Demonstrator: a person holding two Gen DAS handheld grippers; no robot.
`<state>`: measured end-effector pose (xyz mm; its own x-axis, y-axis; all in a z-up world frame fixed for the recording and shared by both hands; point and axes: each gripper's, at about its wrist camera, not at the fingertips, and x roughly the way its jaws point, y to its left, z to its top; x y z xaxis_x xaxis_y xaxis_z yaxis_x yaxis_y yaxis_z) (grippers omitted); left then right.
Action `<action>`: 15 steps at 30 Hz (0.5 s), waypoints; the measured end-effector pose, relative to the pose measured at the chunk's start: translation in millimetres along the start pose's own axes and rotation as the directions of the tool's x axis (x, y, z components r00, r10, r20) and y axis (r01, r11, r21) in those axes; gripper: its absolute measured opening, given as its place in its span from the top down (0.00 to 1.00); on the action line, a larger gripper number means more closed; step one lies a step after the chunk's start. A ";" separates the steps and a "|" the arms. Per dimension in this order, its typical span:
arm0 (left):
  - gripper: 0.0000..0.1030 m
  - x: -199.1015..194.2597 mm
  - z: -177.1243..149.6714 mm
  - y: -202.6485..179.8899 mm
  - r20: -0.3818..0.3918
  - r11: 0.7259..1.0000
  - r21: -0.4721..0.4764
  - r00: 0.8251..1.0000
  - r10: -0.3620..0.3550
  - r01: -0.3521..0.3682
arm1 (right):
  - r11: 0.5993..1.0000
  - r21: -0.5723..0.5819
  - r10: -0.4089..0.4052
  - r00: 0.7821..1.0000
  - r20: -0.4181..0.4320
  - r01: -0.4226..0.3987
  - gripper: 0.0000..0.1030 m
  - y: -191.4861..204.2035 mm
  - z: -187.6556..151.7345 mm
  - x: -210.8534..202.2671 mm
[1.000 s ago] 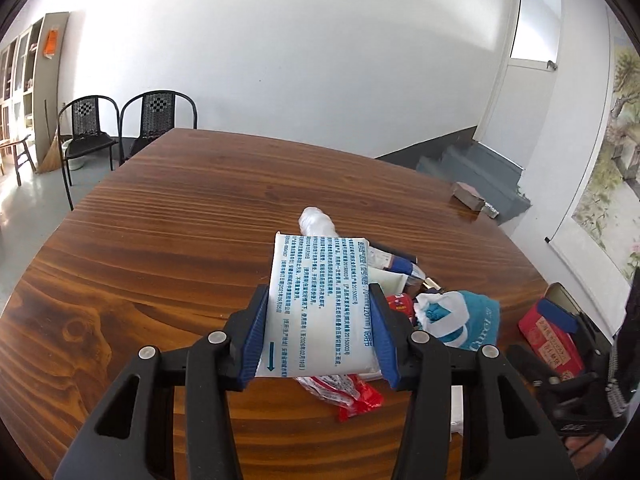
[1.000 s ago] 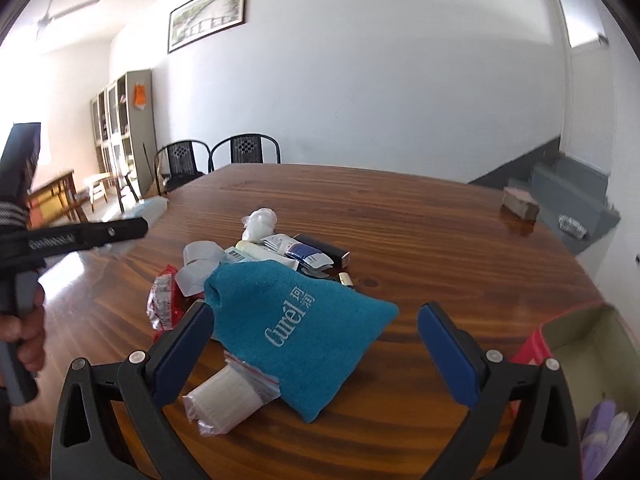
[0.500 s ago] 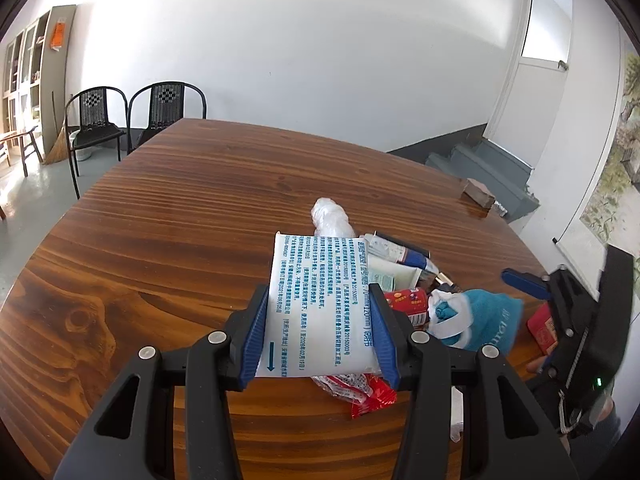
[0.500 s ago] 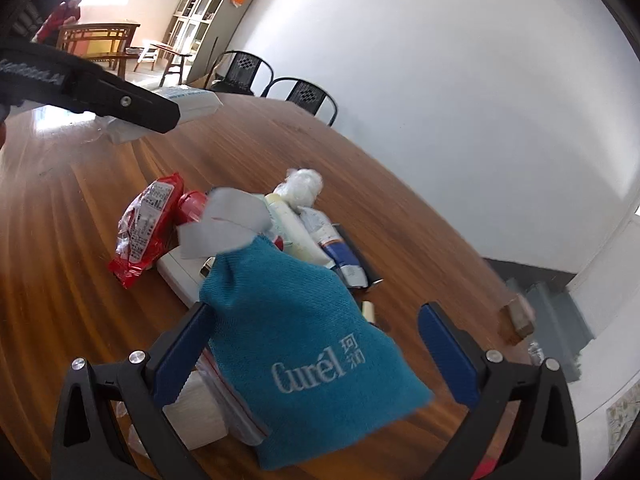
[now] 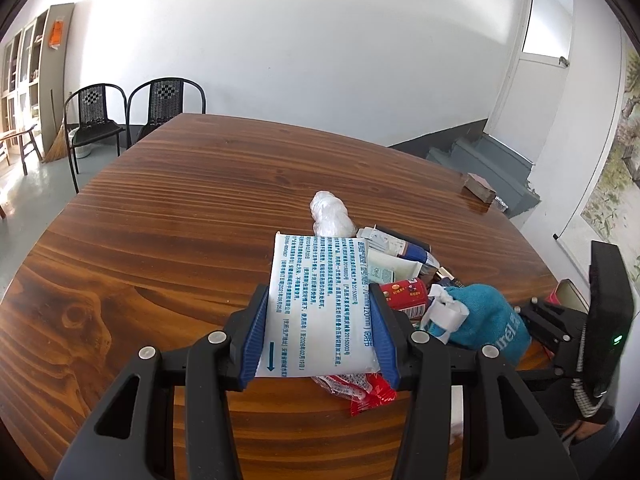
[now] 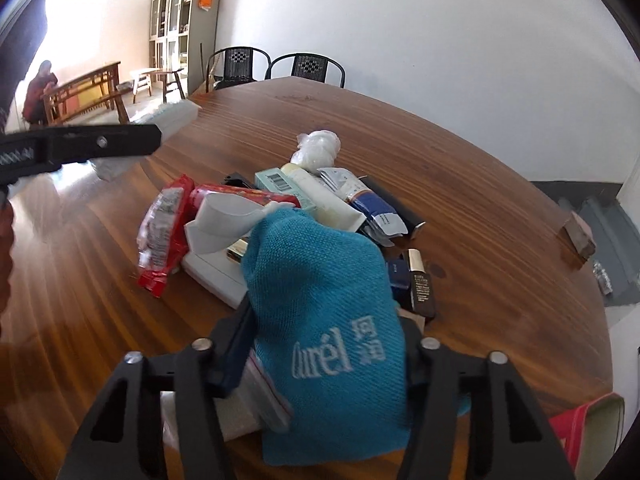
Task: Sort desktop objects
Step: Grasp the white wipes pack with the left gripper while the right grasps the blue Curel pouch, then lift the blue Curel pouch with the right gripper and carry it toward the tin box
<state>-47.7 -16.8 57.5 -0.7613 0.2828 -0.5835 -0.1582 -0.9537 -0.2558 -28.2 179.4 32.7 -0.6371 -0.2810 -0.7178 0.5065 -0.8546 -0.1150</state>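
My left gripper (image 5: 318, 289) is shut on a white packet with blue print (image 5: 312, 256), held above the wooden table (image 5: 180, 220). From the right wrist view, that gripper's black finger (image 6: 100, 144) and the packet (image 6: 176, 116) show at the left. A teal knitted pouch marked "Curél" (image 6: 320, 272) lies on top of the pile of small items. My right gripper (image 6: 326, 320) has the pouch between its jaws; they are closing, and both pads press its sides. The left wrist view has the pouch (image 5: 492, 320) and the right gripper's body (image 5: 560, 332) at the right.
The pile holds a red snack packet (image 6: 160, 232), white and blue tubes (image 6: 360, 200), a dark gold-capped bottle (image 6: 420, 284) and a white plastic wad (image 6: 316, 148). A red box (image 6: 580, 424) sits at the near right edge and a wooden block (image 6: 578, 236) at the far right. Two chairs (image 5: 132, 116) stand beyond the table.
My right gripper came down and forward over the teal pouch, and its wide jaws closed onto the pouch's sides. The left gripper and its packet stayed put.
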 end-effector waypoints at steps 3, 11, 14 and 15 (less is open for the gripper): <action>0.51 -4.6 1.5 1.1 0.017 1.000 -0.002 1.000 -0.002 0.002 | 0.990 0.120 0.078 0.997 0.018 -0.079 0.73 -9.6 0.1 -10.9; 0.51 -13.1 3.3 -1.4 0.043 1.000 -0.015 0.999 -0.021 0.022 | 0.958 0.225 0.163 0.983 0.080 -0.177 0.80 -8.3 -9.6 -30.6; 0.51 -16.9 3.5 -5.0 0.057 1.000 -0.008 0.998 -0.028 0.029 | 0.951 0.245 0.156 0.977 0.142 -0.188 0.80 -8.2 -10.6 -46.2; 0.51 -17.3 3.6 -6.0 0.060 1.000 -0.007 0.998 -0.029 0.030 | 0.947 0.259 0.153 0.975 0.163 -0.192 0.80 -10.2 -10.1 -48.9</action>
<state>-35.8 -16.3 71.9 -0.7925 0.3041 -0.5286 -0.1763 -0.9441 -0.2787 3.7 206.3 62.0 -0.6387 -0.4756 -0.6049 0.4510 -0.8683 0.2066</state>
